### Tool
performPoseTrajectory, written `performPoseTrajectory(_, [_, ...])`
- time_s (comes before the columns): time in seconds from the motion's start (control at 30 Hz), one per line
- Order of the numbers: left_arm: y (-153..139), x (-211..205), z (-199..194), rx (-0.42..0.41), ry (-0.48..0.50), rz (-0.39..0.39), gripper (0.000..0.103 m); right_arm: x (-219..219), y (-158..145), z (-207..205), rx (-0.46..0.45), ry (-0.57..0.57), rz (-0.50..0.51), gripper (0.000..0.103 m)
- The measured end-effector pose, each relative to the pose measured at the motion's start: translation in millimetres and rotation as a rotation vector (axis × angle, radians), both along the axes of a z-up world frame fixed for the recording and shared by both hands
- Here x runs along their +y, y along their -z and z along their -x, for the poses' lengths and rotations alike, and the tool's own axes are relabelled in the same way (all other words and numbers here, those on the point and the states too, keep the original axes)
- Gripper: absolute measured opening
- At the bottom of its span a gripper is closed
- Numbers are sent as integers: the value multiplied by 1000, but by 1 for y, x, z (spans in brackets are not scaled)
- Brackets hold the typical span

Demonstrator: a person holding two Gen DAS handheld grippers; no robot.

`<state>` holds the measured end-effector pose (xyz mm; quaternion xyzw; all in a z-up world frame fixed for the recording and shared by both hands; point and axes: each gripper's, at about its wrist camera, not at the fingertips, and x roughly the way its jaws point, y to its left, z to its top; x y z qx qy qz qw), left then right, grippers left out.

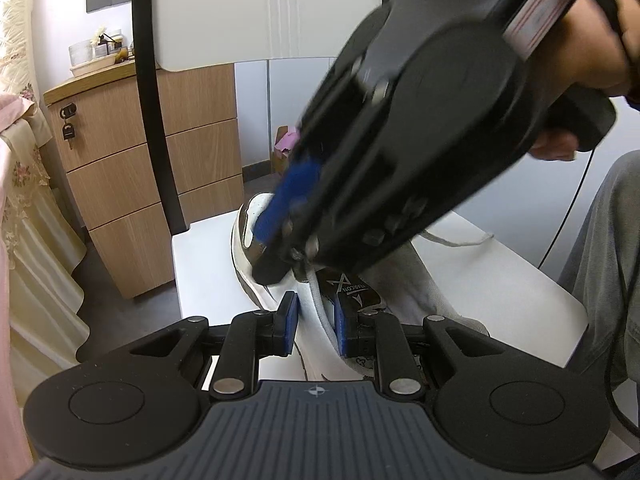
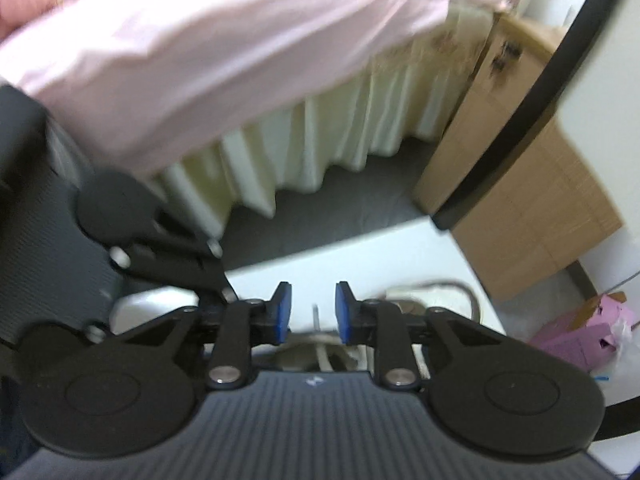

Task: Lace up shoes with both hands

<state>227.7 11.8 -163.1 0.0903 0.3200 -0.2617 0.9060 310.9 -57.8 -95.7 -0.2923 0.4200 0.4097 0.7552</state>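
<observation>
At lower centre, the left gripper point(image 1: 316, 322) pinches the shoe's point(image 1: 256, 236) soft collar; the right gripper point(image 2: 313, 312) gapes empty beside the limp lace point(image 1: 460, 240), best grabbed at its tip.

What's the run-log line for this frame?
left tool: shut on shoe upper | right tool: open, nothing gripped, above shoe | lace: end trailing loose
</observation>
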Motion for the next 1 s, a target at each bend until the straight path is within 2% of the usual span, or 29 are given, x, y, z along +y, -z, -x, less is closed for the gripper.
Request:
performPoseTrajectory(0.03, [0,0,0,0,3,-1,21,0,4,-3,18,0,17,5])
performPoseTrajectory(0.07, [1,0,0,-1,6,-1,21,0,7,-5,34,1,27,3])
performPoseTrajectory(0.37, [2,1,-6,2,32,-4,21,-12,-33,-9,22,102,-251,3])
performPoseTrajectory(0.47, [2,2,-7,6,34,-2,21,-8,-47,-11,-5,89,-254,3])
performPoseTrajectory(0.53, [2,3,-7,7,33,-1,21,-10,-53,-12,-23,88,-270,7])
performPoseTrajectory(0.57, [2,3,-6,7,32,0,21,-13,-55,-14,-12,103,-292,23])
performPoseTrajectory(0.63, [3,2,-6,7,31,-1,21,-23,-62,-19,16,138,-375,47])
performPoseTrajectory(0.73, [3,3,-6,7,29,0,21,-36,-58,-26,58,189,-406,48])
performPoseTrajectory(0.87, [3,4,-6,6,28,-1,21,-39,-40,-25,118,195,-360,48])
performPoseTrajectory(1.0, [4,4,-7,6,28,-2,21,-43,-20,-29,197,233,-367,47])
